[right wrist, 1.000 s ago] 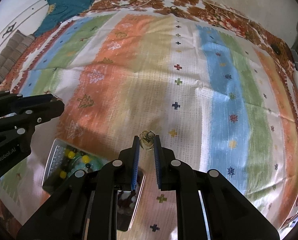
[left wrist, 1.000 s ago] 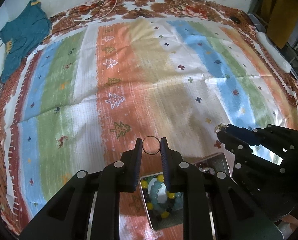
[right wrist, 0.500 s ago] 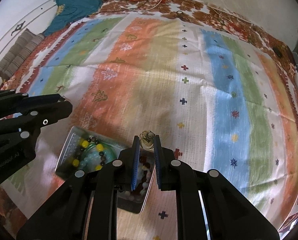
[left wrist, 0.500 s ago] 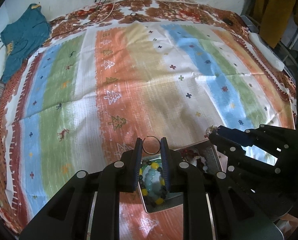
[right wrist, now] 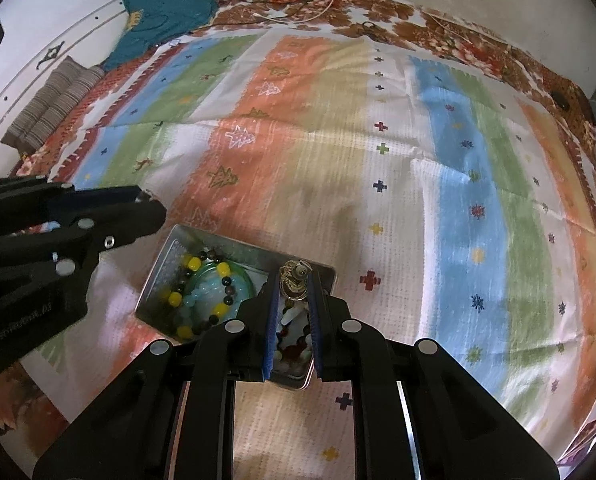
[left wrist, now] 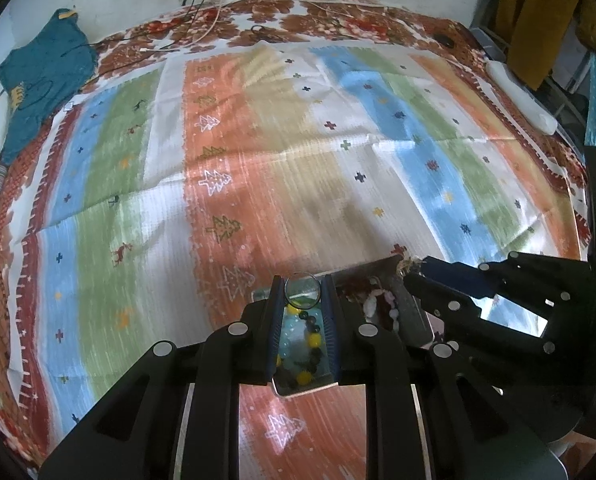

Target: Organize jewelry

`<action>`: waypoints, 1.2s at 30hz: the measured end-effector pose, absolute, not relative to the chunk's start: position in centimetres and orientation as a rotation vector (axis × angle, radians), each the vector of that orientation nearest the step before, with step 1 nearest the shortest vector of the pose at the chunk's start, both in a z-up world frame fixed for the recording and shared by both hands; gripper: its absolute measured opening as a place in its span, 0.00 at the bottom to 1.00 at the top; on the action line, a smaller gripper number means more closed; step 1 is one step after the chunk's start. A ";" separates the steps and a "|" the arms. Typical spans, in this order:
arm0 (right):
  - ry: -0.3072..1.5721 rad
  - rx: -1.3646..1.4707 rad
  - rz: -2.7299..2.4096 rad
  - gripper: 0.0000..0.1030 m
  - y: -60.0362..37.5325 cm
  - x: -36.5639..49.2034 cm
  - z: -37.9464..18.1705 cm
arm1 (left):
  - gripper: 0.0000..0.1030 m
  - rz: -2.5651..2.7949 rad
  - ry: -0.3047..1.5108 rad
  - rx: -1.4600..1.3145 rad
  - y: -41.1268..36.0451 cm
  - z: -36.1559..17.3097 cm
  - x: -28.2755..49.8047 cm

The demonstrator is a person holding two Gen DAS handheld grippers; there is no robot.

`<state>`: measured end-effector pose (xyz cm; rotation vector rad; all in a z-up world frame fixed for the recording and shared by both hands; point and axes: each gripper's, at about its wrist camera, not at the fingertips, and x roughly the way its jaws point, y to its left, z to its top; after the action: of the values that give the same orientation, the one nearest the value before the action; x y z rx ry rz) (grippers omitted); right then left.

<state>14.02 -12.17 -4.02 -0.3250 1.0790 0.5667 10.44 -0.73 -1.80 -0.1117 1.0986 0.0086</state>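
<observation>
My left gripper (left wrist: 302,292) is shut on a thin plain ring (left wrist: 302,291) held upright between its blue pads, above the metal jewelry tin (left wrist: 418,312). In the right wrist view my right gripper (right wrist: 293,280) is shut on a small gold ornate ring (right wrist: 293,276), over the right half of the same tin (right wrist: 165,264). Inside the tin lie a yellow, dark and pale bead bracelet (right wrist: 201,292) on the left and red and white beads (right wrist: 293,344) on the right. Each gripper shows in the other's view: the right gripper (left wrist: 408,268), the left gripper (right wrist: 147,202).
A striped, patterned cloth (left wrist: 298,160) covers the whole surface. A teal garment (left wrist: 41,76) lies at the far left corner and cables (left wrist: 217,20) run along the back edge. A striped cushion (right wrist: 49,108) sits at the left and a white bar (left wrist: 518,96) at the far right.
Both grippers have moved together, each still holding its ring, from beyond the tin's far edge to over the tin; the tin now shows fuller under the fingers.
</observation>
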 end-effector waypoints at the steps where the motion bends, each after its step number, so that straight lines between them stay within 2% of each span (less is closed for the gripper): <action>1: 1.077 -0.326 0.568 0.15 -12.2 13.9 -4.0 | 0.18 0.009 1.102 -0.110 -0.9 -1.9 10.3; 3: 1.084 -0.327 0.567 0.15 -12.3 13.7 -4.1 | 0.20 0.021 1.106 -0.117 -0.8 -2.0 10.1; 4: 1.090 -0.326 0.568 0.19 -12.4 13.5 -4.1 | 0.26 0.027 1.107 -0.124 -0.6 -1.9 10.0; 5: 1.089 -0.326 0.566 0.28 -12.5 13.4 -4.1 | 0.31 0.029 1.103 -0.126 -0.6 -1.8 9.8; 7: 1.076 -0.334 0.562 0.35 -12.6 13.1 -3.9 | 0.32 0.034 1.098 -0.130 -0.4 -1.7 9.4; 12: 1.053 -0.336 0.554 0.40 -13.1 12.3 -3.4 | 0.35 0.039 1.091 -0.142 0.0 -1.3 8.3; 16: 1.031 -0.329 0.554 0.49 -13.5 11.7 -2.9 | 0.38 0.034 1.079 -0.146 0.1 -0.9 7.5; 20: 1.021 -0.320 0.561 0.53 -13.8 11.2 -2.5 | 0.46 0.027 1.064 -0.141 -0.1 -0.5 6.7; 27: 0.998 -0.311 0.577 0.60 -14.5 9.9 -1.8 | 0.54 0.020 1.045 -0.137 -0.2 -0.1 5.2; 36: 0.970 -0.294 0.604 0.75 -15.8 8.0 -1.0 | 0.69 0.009 1.022 -0.135 -0.5 0.3 3.4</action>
<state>8.00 -15.81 -1.04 -0.2940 0.9704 0.6044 3.42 -0.48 0.33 -0.1346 1.0220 0.0093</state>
